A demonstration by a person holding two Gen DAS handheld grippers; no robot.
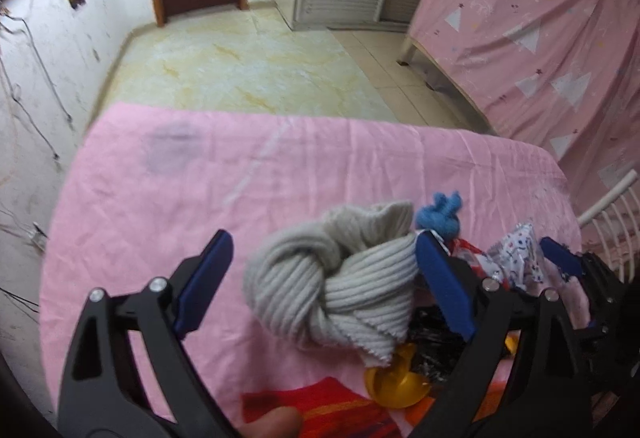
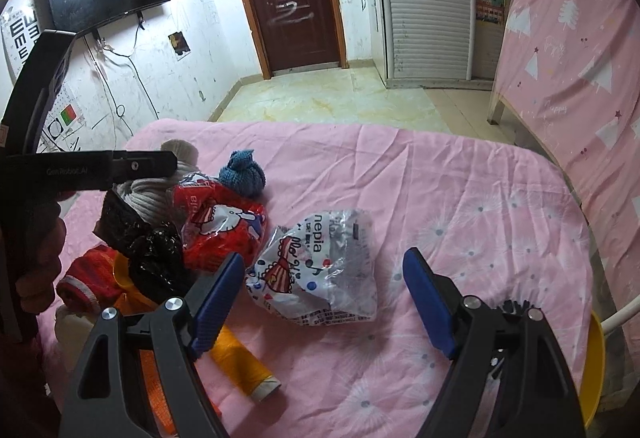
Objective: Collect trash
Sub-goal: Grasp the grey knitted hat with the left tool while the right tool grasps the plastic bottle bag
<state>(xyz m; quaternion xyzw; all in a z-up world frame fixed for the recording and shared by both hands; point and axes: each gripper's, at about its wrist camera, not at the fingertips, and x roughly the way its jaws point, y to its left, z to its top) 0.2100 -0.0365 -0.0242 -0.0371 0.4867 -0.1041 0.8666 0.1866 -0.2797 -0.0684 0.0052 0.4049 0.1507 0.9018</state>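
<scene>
On the pink bedsheet (image 2: 400,174), a crumpled clear wrapper printed "nepia" (image 2: 316,270) lies between the spread fingers of the right gripper (image 2: 326,302), unpinched. A red "nepia" wrapper (image 2: 220,226) sits just left. The left gripper (image 1: 320,286) (jaws wide) straddles a knotted grey knit cloth (image 1: 340,286).

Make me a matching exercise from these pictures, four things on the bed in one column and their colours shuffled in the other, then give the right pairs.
Things:
1. knotted knit sock
2. small knit ball
3. thread spool
4. crumpled bag beside the clear wrapper

Colours:
A. black
B. orange
C. grey
D. blue

Pairs: 1-C, 2-D, 3-B, 4-A
</scene>
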